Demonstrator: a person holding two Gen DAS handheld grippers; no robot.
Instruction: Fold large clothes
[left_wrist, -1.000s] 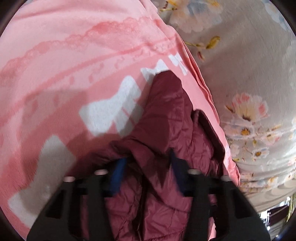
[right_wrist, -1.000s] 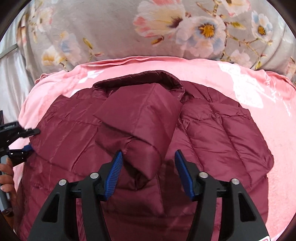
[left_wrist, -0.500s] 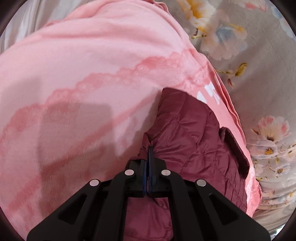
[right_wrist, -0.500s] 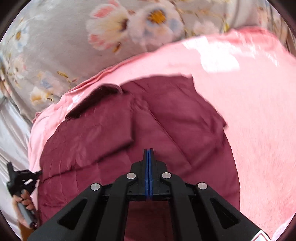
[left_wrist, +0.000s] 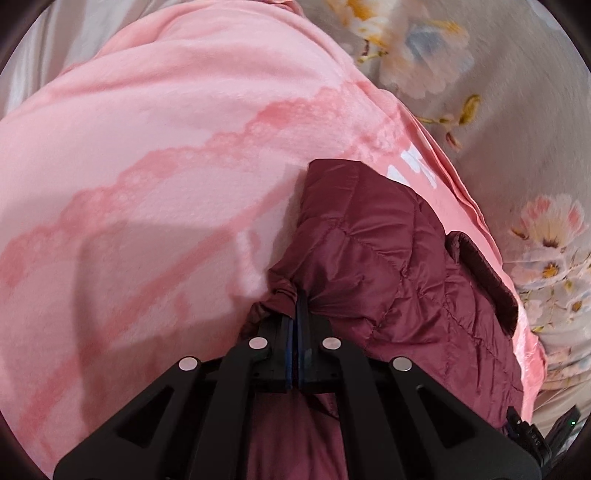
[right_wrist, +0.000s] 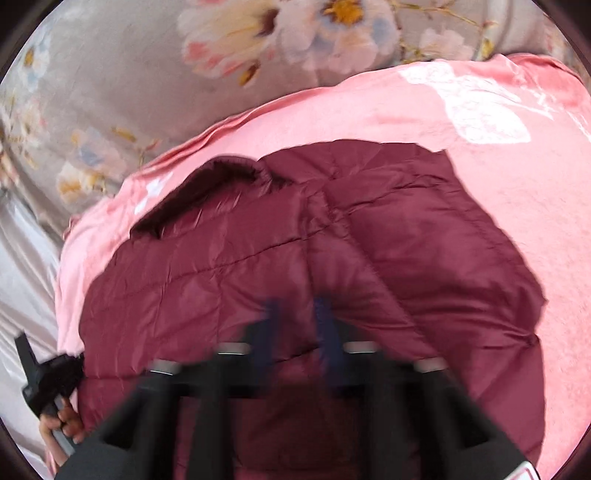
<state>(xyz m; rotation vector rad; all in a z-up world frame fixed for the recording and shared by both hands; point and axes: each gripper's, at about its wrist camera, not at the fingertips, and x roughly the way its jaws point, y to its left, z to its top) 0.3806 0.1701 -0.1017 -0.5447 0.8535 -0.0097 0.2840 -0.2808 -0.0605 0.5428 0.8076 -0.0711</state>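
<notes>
Maroon quilted nylon fills the middle of the bed: the jacket (right_wrist: 332, 258) lies spread on a pink blanket (left_wrist: 166, 166), collar (right_wrist: 207, 184) toward the floral sheet (right_wrist: 129, 55) beyond. The left gripper (left_wrist: 295, 317) points down at the jacket's edge with its jaws pressed together, a bunched fold of maroon fabric pinched at their tips. From the other side its black body shows at the jacket's near-left corner, a hand (right_wrist: 61, 421) wrapped round the handle. The right gripper (right_wrist: 295, 325) hangs over the jacket's lower middle, badly smeared by motion; its blue pads (right_wrist: 267, 325) look slightly parted in the blur, with fabric between them, though they read as closed, and I cannot tell whether they grip the cloth.
</notes>
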